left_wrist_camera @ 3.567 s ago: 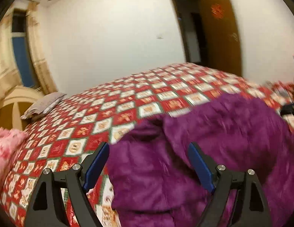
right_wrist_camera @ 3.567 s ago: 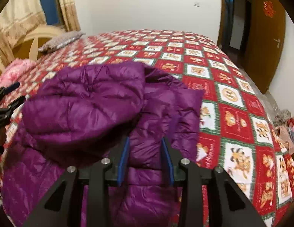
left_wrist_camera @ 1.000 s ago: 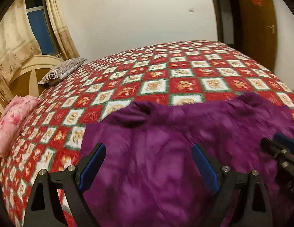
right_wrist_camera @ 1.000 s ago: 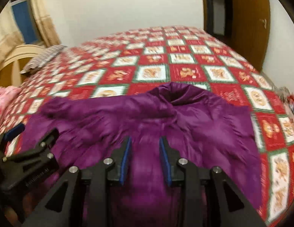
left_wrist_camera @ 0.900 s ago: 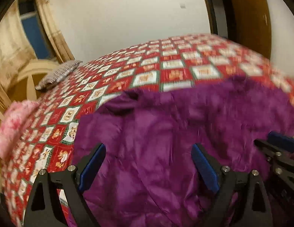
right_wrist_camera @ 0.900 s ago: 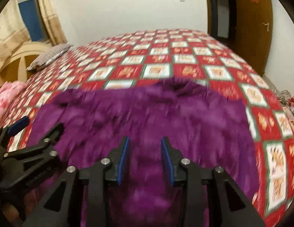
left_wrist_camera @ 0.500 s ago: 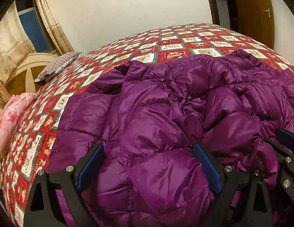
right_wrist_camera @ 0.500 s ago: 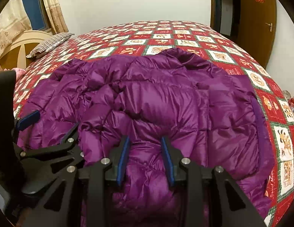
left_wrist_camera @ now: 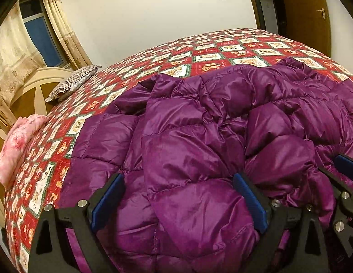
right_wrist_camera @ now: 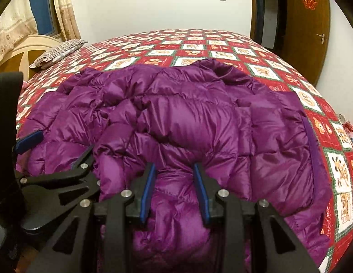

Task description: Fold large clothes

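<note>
A purple puffy down jacket point(left_wrist_camera: 222, 122) lies spread and rumpled on the bed near its front edge; it also shows in the right wrist view point(right_wrist_camera: 190, 122). My left gripper point(left_wrist_camera: 178, 195) is wide open over the jacket's near left part, with puffy fabric between its blue pads point(left_wrist_camera: 108, 195). My right gripper point(right_wrist_camera: 175, 186) is narrowly closed, and a fold of the jacket's near edge sits pinched between its blue pads point(right_wrist_camera: 202, 193). The left gripper also shows at the left in the right wrist view point(right_wrist_camera: 60, 157).
The bed has a red, green and white patterned cover point(left_wrist_camera: 199, 54). A striped pillow point(left_wrist_camera: 71, 84) and a pink bundle point(left_wrist_camera: 19, 141) lie at the left by the cream headboard point(left_wrist_camera: 28, 91). A brown door point(right_wrist_camera: 308, 27) stands at the right.
The jacket has come down from the air and now lies settled on the bed. Both grippers have dropped low to its near edge. The right pads stay close together, the left stays wide.
</note>
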Available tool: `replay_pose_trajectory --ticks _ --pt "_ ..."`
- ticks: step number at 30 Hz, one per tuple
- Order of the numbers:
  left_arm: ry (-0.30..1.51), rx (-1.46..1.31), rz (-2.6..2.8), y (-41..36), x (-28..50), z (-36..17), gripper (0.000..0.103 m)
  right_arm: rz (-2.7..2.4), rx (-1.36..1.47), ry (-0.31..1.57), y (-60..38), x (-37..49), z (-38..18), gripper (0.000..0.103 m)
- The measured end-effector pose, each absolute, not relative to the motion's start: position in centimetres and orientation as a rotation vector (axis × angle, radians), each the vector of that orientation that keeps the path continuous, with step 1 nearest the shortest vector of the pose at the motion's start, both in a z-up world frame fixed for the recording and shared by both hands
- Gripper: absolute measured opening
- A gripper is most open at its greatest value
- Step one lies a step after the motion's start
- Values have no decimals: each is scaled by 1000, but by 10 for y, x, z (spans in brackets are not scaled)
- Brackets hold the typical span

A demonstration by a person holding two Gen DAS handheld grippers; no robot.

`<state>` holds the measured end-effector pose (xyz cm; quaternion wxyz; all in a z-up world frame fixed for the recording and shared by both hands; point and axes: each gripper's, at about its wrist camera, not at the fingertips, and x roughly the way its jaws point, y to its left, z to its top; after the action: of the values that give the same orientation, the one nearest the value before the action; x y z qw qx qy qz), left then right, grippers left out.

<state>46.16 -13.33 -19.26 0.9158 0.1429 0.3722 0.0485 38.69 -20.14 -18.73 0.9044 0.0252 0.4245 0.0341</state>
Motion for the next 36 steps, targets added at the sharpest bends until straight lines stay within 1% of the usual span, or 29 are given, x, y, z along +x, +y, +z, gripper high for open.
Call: replay_pose_trajectory --ticks 9,11,13,14,16,17,19,21,26,28,31,35,36 --pt "771 321 99 -136 462 -190 98 54 2 889 -191 390 -186 39" --pt "782 360 93 -136 459 -180 97 74 4 900 -194 390 -182 39" --pt "767 337 76 -125 442 -159 97 92 55 926 -205 384 -173 39" --pt "752 323 58 -118 430 -147 97 90 108 937 -216 376 -164 42" --pt "716 329 37 -100 397 -128 97 91 166 929 -235 353 -146 61" --pt "697 337 31 -90 378 -121 97 90 165 928 -242 342 -141 65" --pt "681 349 11 -67 341 -116 97 89 146 954 -260 309 -133 66" --pt "690 353 15 -45 309 -119 97 80 137 995 -278 278 -133 66" --pt "759 310 70 10 235 -146 97 -20 120 1063 -316 198 -149 68" --pt "802 269 60 21 217 -160 97 -53 141 1077 -324 166 -161 68" --pt "850 251 40 21 199 -180 97 -66 175 1067 -324 140 -173 68" --pt "851 220 10 20 189 -190 97 -75 174 1020 -312 126 -180 71" --pt "850 211 -11 18 187 -191 87 -70 181 1012 -309 124 -181 70"
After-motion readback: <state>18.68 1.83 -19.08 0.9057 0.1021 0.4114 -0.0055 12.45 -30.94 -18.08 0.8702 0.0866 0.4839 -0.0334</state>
